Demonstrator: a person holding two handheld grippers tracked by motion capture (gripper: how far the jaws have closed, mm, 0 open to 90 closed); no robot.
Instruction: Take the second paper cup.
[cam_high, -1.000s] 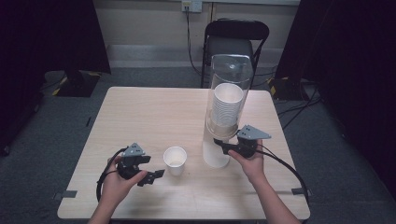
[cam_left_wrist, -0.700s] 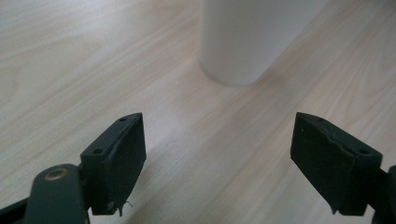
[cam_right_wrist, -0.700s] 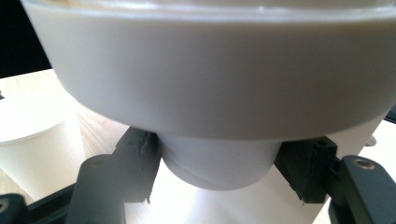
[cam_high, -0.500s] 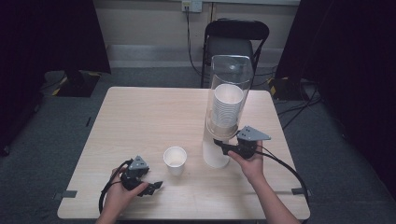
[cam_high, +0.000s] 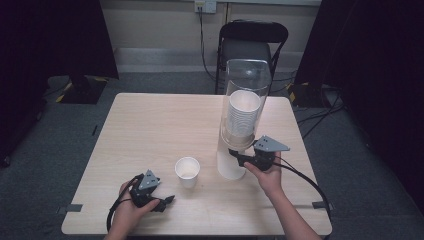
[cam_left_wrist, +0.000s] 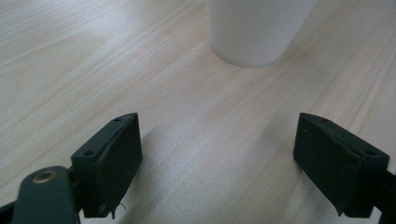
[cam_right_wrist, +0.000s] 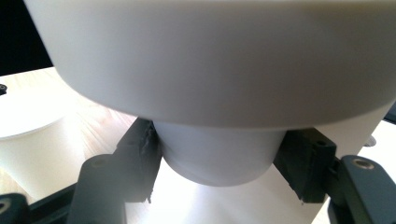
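A tall clear-tube cup dispenser (cam_high: 246, 87) on a white base (cam_high: 230, 167) stands at the table's right and holds a stack of white paper cups (cam_high: 243, 112). My right gripper (cam_high: 237, 155) reaches under the tube. In the right gripper view its jaws press on both sides of the lowest cup (cam_right_wrist: 219, 154), which sticks out below the dispenser's white collar (cam_right_wrist: 224, 60). A single paper cup (cam_high: 187, 171) stands upright near the table's middle front. My left gripper (cam_high: 167, 200) lies low near the front edge, left of that cup. Its jaws are spread wide on bare wood, and the cup (cam_left_wrist: 254, 28) is ahead of them.
The light wooden table (cam_high: 160, 125) has bare surface across its left and back. A black folding chair (cam_high: 252, 42) stands behind the far edge. Cables trail from both grippers toward the front edge. Dark curtains hang at both sides of the room.
My left gripper has drawn back toward the front edge, away from the single cup, still open. The right gripper has stayed at the dispenser's lowest cup.
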